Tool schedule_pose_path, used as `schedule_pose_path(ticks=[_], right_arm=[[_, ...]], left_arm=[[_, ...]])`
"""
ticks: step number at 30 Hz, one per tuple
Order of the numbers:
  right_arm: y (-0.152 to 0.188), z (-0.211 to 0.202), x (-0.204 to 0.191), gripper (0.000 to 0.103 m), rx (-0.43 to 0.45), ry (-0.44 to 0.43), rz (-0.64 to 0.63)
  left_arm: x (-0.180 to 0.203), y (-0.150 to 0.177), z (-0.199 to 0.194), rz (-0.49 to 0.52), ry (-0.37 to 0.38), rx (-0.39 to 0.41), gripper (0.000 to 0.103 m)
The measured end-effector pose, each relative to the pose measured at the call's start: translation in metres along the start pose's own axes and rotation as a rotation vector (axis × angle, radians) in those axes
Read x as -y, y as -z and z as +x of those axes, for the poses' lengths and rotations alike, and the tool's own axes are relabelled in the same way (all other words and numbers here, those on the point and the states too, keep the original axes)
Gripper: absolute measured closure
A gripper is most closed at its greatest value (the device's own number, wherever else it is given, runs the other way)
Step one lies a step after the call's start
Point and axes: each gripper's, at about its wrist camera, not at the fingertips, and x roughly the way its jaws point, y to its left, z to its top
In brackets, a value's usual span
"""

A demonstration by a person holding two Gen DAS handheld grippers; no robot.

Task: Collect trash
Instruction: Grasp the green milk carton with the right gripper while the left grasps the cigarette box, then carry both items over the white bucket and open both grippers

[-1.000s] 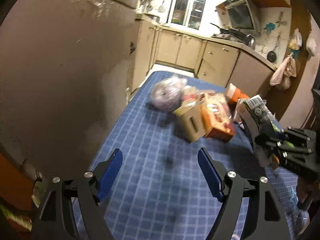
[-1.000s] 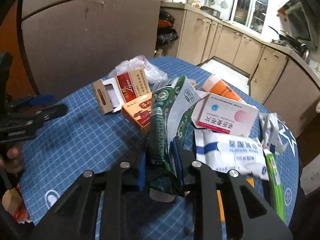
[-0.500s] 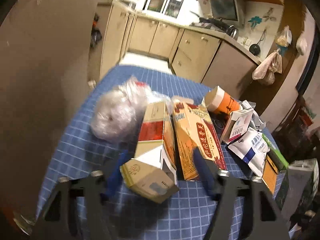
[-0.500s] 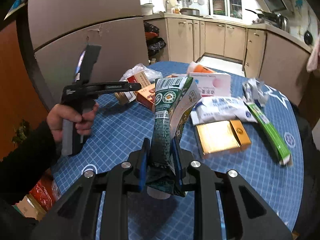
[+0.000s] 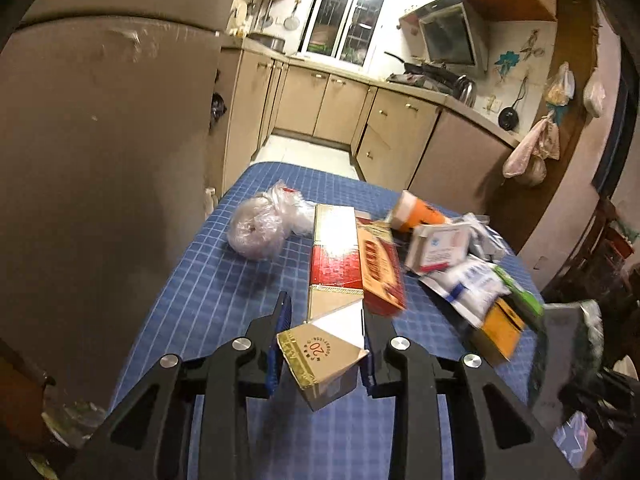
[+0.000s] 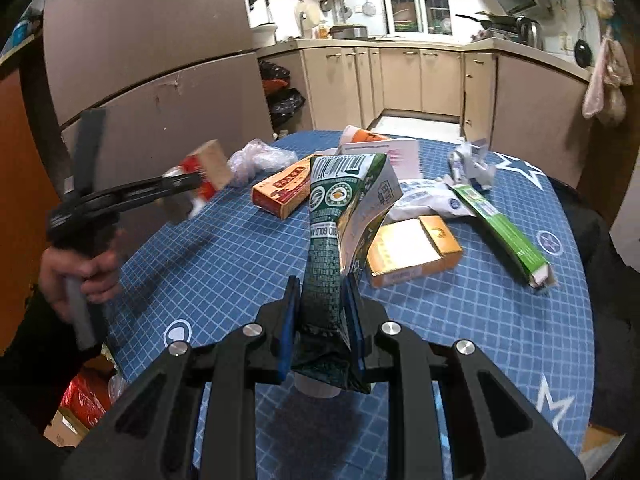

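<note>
Left gripper (image 5: 324, 344) has just closed on one red-and-gold carton (image 5: 334, 280) marked "20"; right gripper (image 6: 322, 324) clamps one green "GOLD" milk carton (image 6: 340, 216), centre frame.

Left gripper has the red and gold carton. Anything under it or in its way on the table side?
Nothing visible does. The left gripper is shut on the red and gold cardboard carton, lifted clear of the blue checked tablecloth in the right wrist view. The orange box lies apart from it. No bin is in view.
</note>
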Motion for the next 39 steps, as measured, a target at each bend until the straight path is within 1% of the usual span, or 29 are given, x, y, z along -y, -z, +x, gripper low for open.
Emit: schedule_pose_path(ticks=[5, 8, 11, 13, 19, 25, 29, 39], right_arm=[[0.012, -0.018, 0.002, 0.082, 0.015, 0.037, 0.015], [0.022, -0.027, 0.002, 0.082, 0.015, 0.066, 0.02], [0.033, -0.036, 0.005, 0.082, 0.017, 0.095, 0.043], [0.036, -0.041, 0.008, 0.082, 0.021, 0.1, 0.061], [0.044, -0.066, 0.015, 0.082, 0.068, 0.158, 0.082], [0.053, -0.09, 0.031, 0.082, 0.103, 0.217, 0.116], [0.061, -0.109, 0.046, 0.082, 0.123, 0.269, 0.161], [0.082, -0.17, 0.086, 0.082, 0.191, 0.423, 0.264]], left_arm=[[0.027, 0.02, -0.033, 0.041, -0.022, 0.004, 0.071], [0.049, 0.035, -0.051, 0.087, -0.053, 0.02, 0.071], [0.066, 0.043, -0.058, 0.111, -0.057, 0.021, 0.071], [0.078, 0.047, -0.061, 0.136, -0.069, 0.022, 0.071], [0.113, 0.056, -0.07, 0.207, -0.081, 0.038, 0.071], [0.149, 0.059, -0.077, 0.262, -0.038, 0.056, 0.071], [0.174, 0.059, -0.077, 0.296, 0.001, 0.063, 0.071], [0.26, 0.067, -0.077, 0.415, 0.122, 0.088, 0.071]])
